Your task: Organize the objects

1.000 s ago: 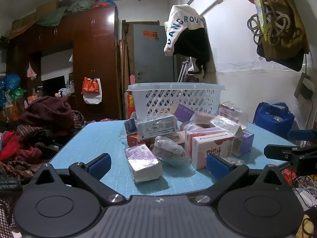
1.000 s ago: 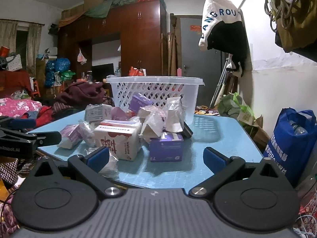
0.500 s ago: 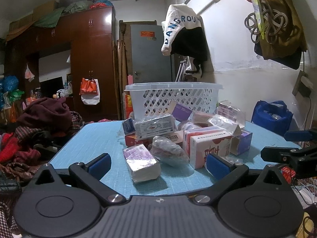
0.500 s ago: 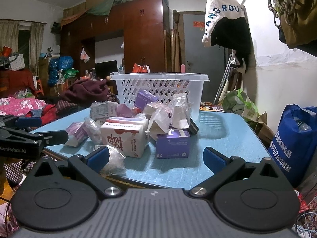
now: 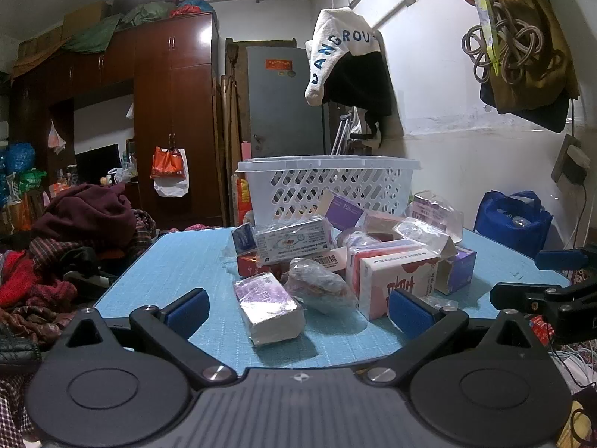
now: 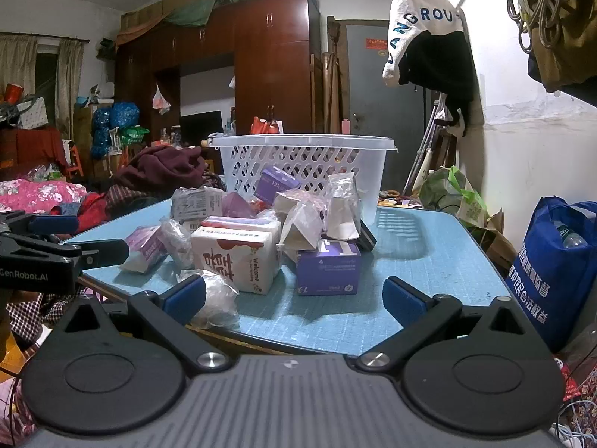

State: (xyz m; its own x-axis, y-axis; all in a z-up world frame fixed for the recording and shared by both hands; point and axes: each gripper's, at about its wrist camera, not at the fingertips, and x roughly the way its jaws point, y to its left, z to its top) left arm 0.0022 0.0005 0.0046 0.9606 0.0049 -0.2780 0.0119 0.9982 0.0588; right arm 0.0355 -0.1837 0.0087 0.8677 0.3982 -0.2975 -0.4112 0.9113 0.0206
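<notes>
A pile of boxes and plastic-wrapped packs lies on a blue table (image 5: 156, 261). A white perforated basket (image 5: 328, 183) stands behind the pile; it also shows in the right wrist view (image 6: 302, 160). My left gripper (image 5: 298, 308) is open and empty, with a wrapped purple pack (image 5: 266, 308) between its fingers' line of sight. A white and pink box (image 5: 395, 280) lies at its right. My right gripper (image 6: 294, 296) is open and empty, facing a purple box (image 6: 328, 267) and the white and red box (image 6: 238, 254). A crumpled clear bag (image 6: 216, 295) lies by its left finger.
Piled clothes (image 5: 67, 246) lie left of the table. A blue bag (image 6: 556, 261) stands on the floor at the right. Each gripper shows in the other's view: the right gripper (image 5: 552, 291) and the left gripper (image 6: 56, 250). A white wall runs along the right.
Both grippers have moved slightly closer to the pile. The objects on the table have not moved.
</notes>
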